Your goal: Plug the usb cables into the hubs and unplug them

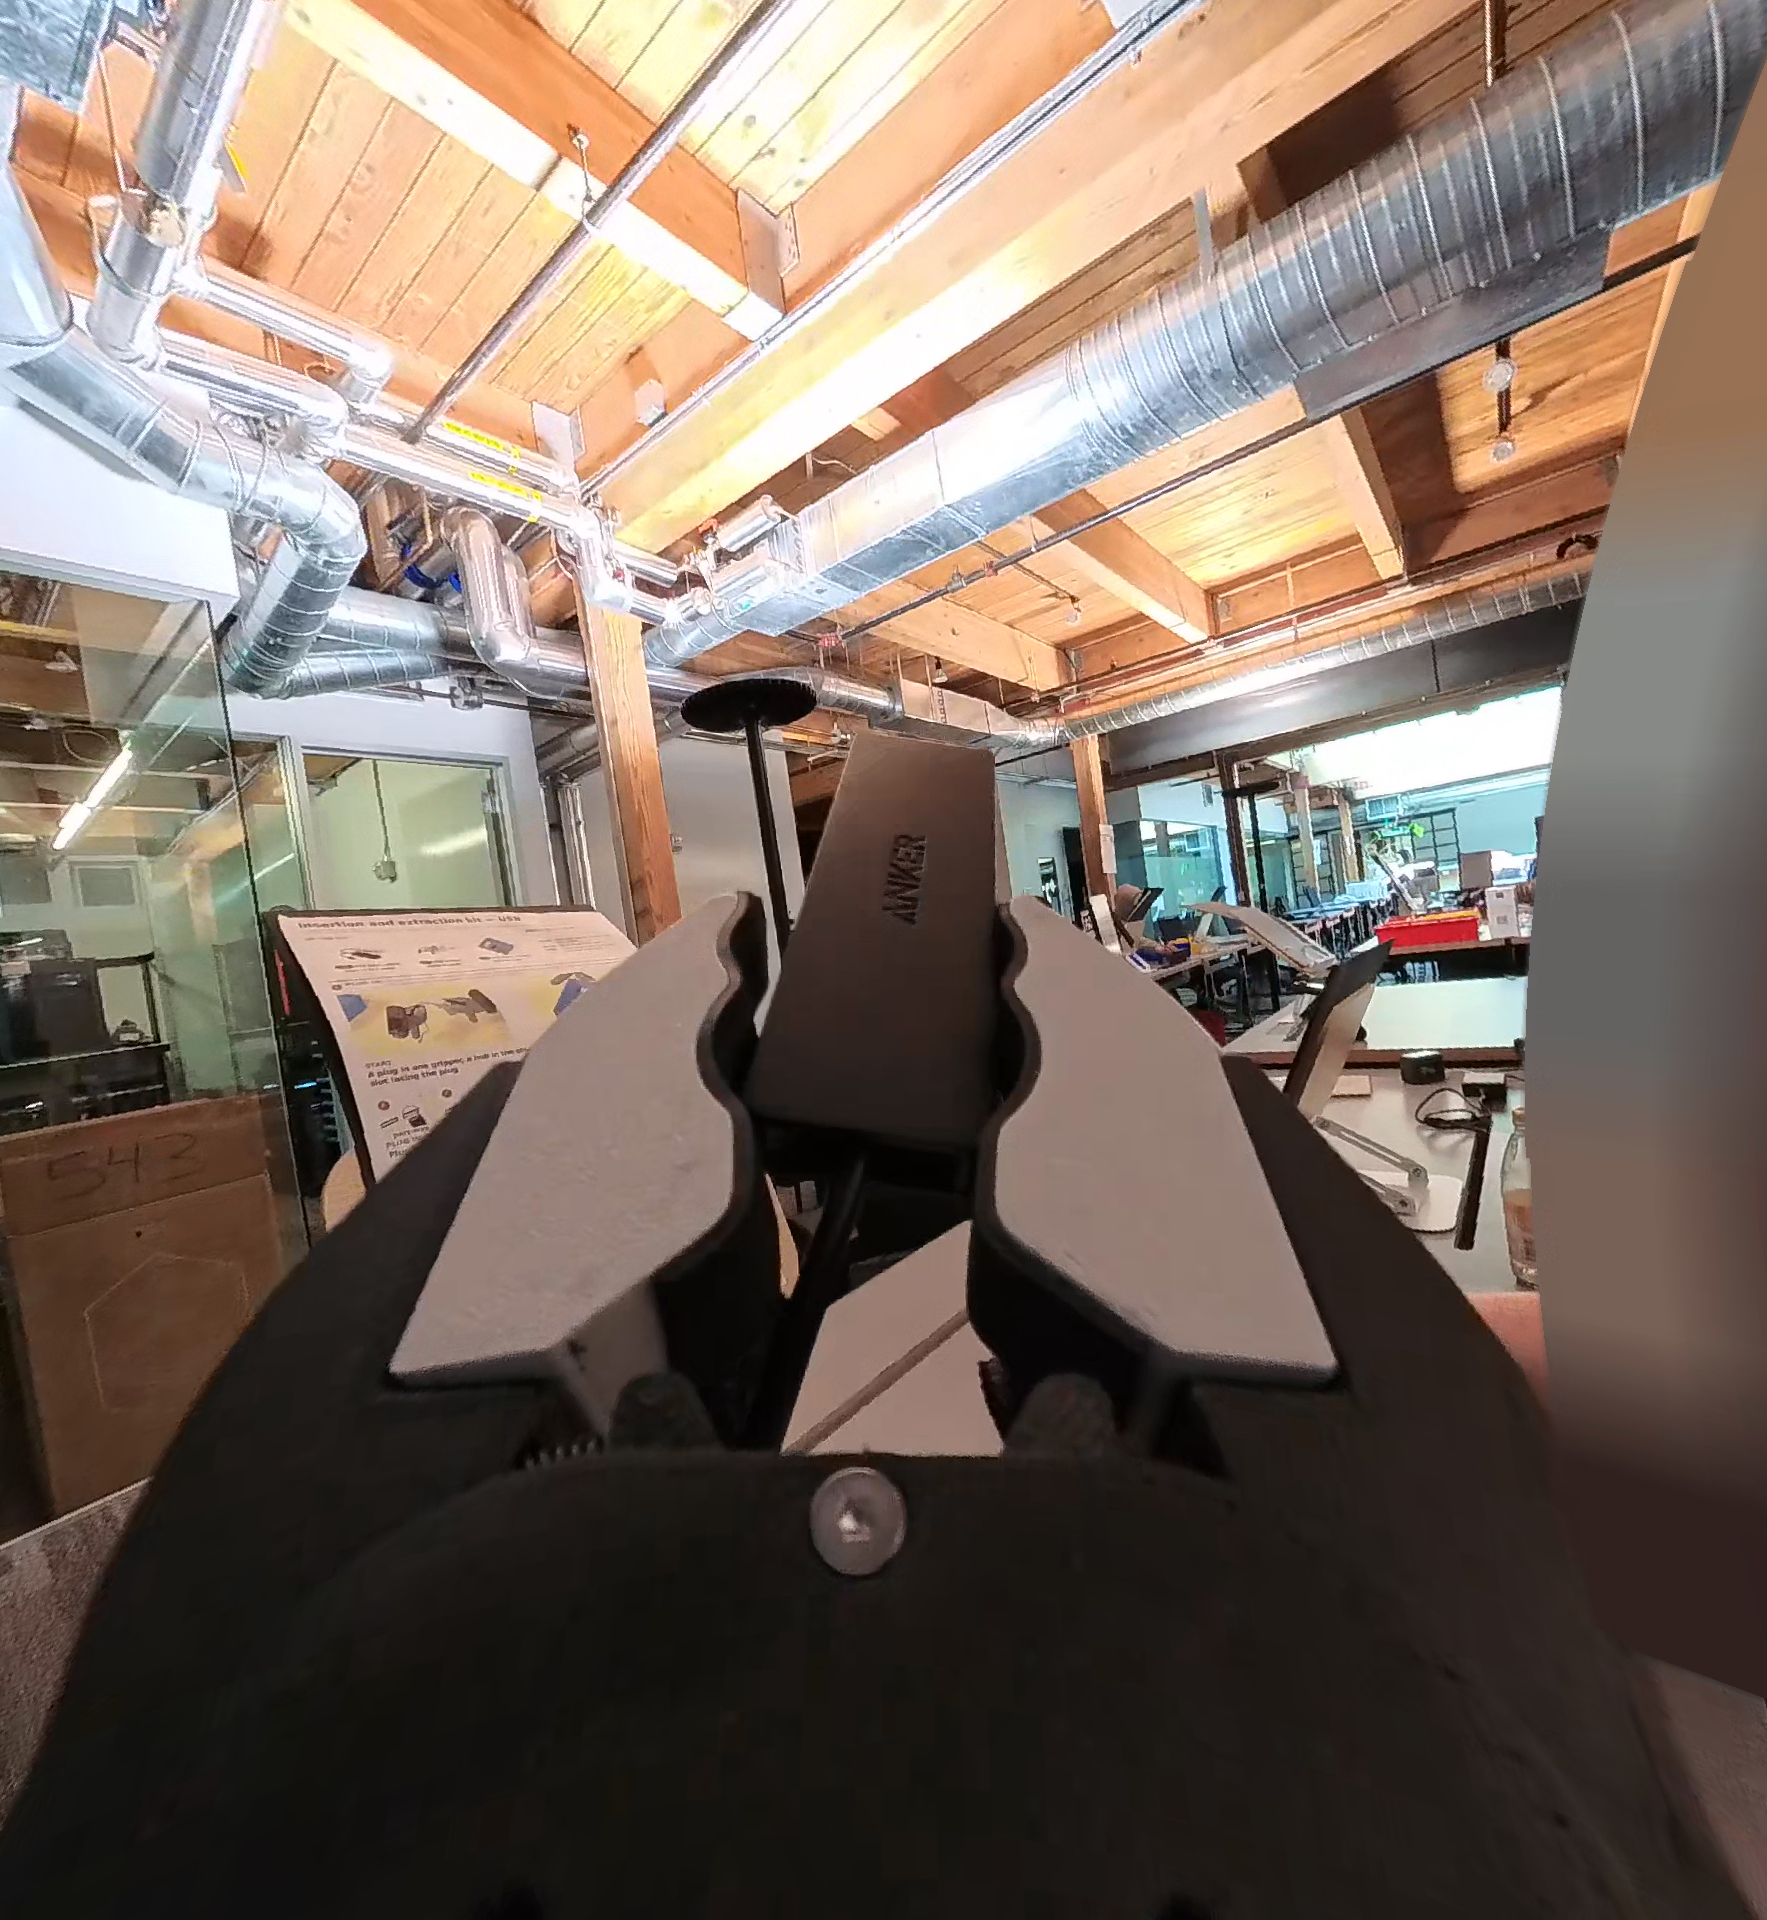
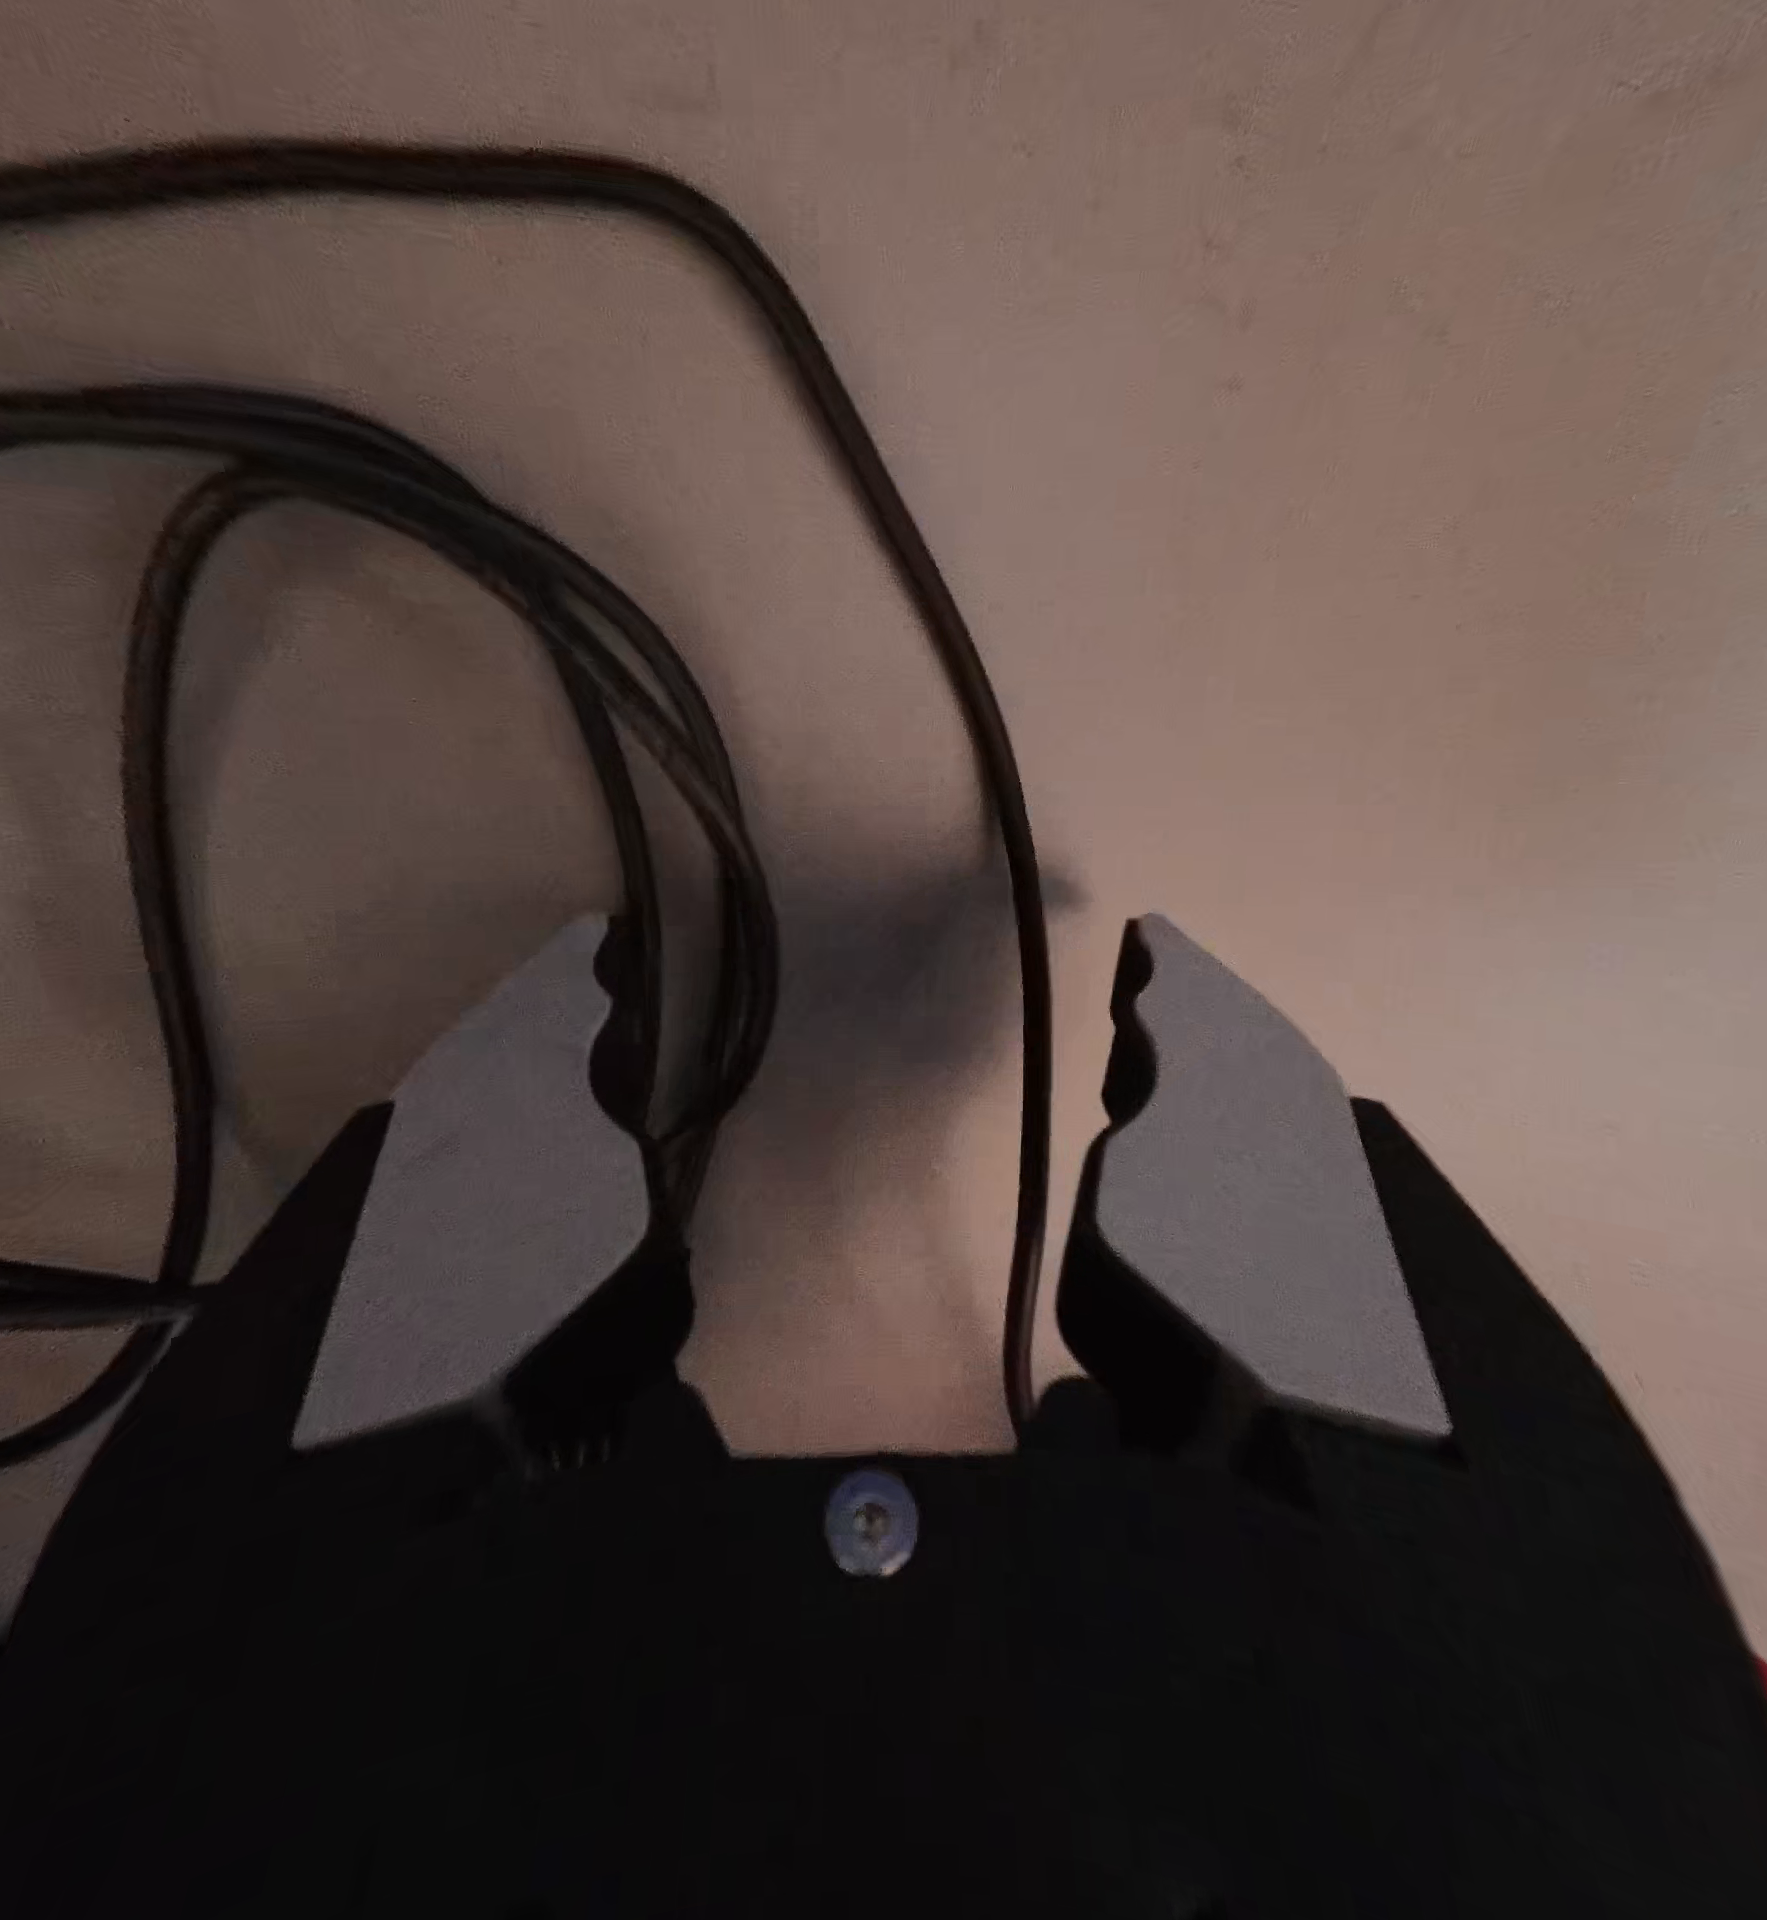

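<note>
My left gripper (image 1: 879,935) is shut on a slim black USB hub (image 1: 889,935). It holds the hub up in the air, pointing toward the ceiling, with the hub's far end standing out beyond the fingertips. The hub's black cord (image 1: 827,1226) runs down between the fingers. My right gripper (image 2: 863,935) is open and empty, close above a pale table surface (image 2: 1378,520). Thin black USB cables (image 2: 650,727) lie looped on the table. One single cable (image 2: 1024,935) passes between the open fingers; the looped bundle lies against the left finger (image 2: 505,1164). No plug end shows.
In the left wrist view a printed instruction sheet (image 1: 443,1029) stands at the left behind the gripper, beside a cardboard box (image 1: 141,1299) and a glass wall (image 1: 79,831). A grey blurred patch (image 1: 1710,935) covers the right side. Desks (image 1: 1430,1018) stand far back. Across from one pair of fingers to the other is roughly 55 centimetres.
</note>
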A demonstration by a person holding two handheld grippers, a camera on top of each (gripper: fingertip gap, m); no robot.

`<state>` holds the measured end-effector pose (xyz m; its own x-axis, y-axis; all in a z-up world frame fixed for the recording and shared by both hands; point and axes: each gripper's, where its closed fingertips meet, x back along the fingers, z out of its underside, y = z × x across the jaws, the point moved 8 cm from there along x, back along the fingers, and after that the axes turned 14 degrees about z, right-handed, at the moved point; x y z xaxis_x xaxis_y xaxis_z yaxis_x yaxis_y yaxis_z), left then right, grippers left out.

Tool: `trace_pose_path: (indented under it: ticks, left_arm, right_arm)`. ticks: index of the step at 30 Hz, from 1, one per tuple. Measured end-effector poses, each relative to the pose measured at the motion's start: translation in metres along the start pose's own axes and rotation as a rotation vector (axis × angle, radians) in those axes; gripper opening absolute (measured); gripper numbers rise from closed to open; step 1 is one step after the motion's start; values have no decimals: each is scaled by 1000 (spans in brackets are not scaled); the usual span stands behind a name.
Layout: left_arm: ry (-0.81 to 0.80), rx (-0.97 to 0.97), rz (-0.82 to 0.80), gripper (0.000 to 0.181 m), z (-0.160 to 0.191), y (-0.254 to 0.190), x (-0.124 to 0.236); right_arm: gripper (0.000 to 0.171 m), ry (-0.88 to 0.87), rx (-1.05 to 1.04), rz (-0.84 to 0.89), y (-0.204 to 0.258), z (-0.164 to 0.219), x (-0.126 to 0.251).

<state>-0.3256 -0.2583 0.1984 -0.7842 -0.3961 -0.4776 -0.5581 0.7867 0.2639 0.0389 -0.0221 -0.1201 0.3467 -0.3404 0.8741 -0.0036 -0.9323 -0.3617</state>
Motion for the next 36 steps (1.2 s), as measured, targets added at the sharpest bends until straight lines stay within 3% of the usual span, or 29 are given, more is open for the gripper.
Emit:
trace_pose_path:
  ticks: [3, 7, 13, 17, 22, 27, 36]
  left_arm:
    - [15, 0, -3, 41, 2, 1, -2]
    - [25, 2, 3, 41, 3, 0, -5]
    - [34, -2, 0, 41, 5, 0, -9]
    - [42, -3, -4, 41, 7, 0, -12]
    - [44, -6, -15, 41, 7, 0, -13]
    - [38, -8, -22, 41, 6, 0, -12]
    - [42, -4, -20, 41, 7, -1, -13]
  right_arm:
    - [67, 35, -55, -113, -2, 0, -3]
    - [10, 74, -27, -91, -2, 1, 0]
    - [8, -49, -141, 2, -10, -4, 25]
    - [8, -156, -162, 228, -38, -15, 97]
    - [5, -189, -175, 560, -75, -16, 215]
    - [6, -137, -231, 687, -99, 21, 300]
    - [6, -46, -363, 814, -106, 95, 375]
